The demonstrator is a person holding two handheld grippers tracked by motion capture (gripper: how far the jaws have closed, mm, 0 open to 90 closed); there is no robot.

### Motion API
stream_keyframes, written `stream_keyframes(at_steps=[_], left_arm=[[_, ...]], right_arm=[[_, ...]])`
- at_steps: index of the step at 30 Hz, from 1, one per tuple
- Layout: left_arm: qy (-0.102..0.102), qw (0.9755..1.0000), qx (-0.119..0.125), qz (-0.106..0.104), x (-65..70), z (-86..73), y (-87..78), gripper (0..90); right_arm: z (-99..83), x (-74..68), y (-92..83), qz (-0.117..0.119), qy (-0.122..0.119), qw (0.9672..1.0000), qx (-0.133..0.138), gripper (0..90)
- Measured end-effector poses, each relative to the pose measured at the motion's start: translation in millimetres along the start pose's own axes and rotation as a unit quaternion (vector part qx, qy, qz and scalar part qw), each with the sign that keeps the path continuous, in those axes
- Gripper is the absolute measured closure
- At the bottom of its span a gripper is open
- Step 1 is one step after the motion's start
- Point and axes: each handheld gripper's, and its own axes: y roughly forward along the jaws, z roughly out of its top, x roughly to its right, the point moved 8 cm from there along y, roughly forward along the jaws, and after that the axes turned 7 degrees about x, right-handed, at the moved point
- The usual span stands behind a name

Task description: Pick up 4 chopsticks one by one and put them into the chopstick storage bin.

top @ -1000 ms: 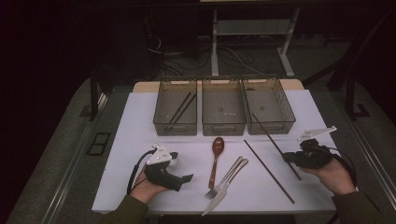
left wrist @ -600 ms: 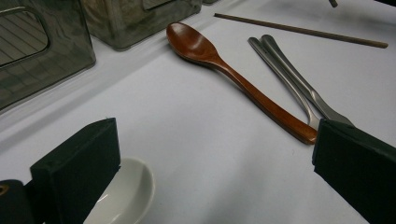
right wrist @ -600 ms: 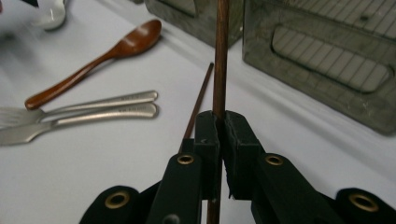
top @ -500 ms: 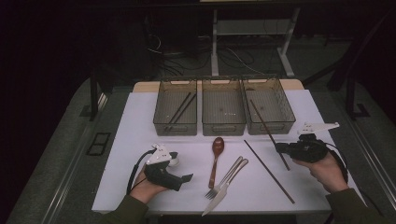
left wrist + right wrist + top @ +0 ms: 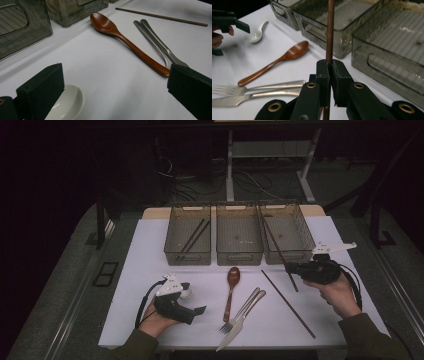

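Right gripper [image 5: 292, 268] pinching chopstick [image 5: 278, 251], now lifting it off table toward right bin [image 5: 287, 251]; earlier lower. Left gripper [image 5: 200, 312] idling spread near white spoon [image 5: 66, 103]. Sorting progressing.

Three bins [image 5: 239, 241], four chopsticks [image 5: 288, 304], two spoons [image 5: 230, 292].

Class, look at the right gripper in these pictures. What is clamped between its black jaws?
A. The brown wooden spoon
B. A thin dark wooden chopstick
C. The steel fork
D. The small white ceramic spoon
B. In the right gripper view the right gripper has its jaws pressed shut on a thin dark wooden chopstick, while the brown wooden spoon and the steel fork lie on the table.
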Motion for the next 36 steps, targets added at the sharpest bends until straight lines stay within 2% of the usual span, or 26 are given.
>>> stream_keyframes(at_steps=[20,36], left_arm=[[-0.002,1.0000,0.006,-0.001,-0.7,1.0,-1.6,0.0],[-0.001,1.0000,0.007,-0.004,-0.1,1.5,-1.6,0.0]], right_arm=[[44.5,-8.3,38.8,0.024,-0.013,0.9987,0.043,83.8],[82.0,-18.2,81.9,0.041,-0.015,0.9979,0.048,83.8]])
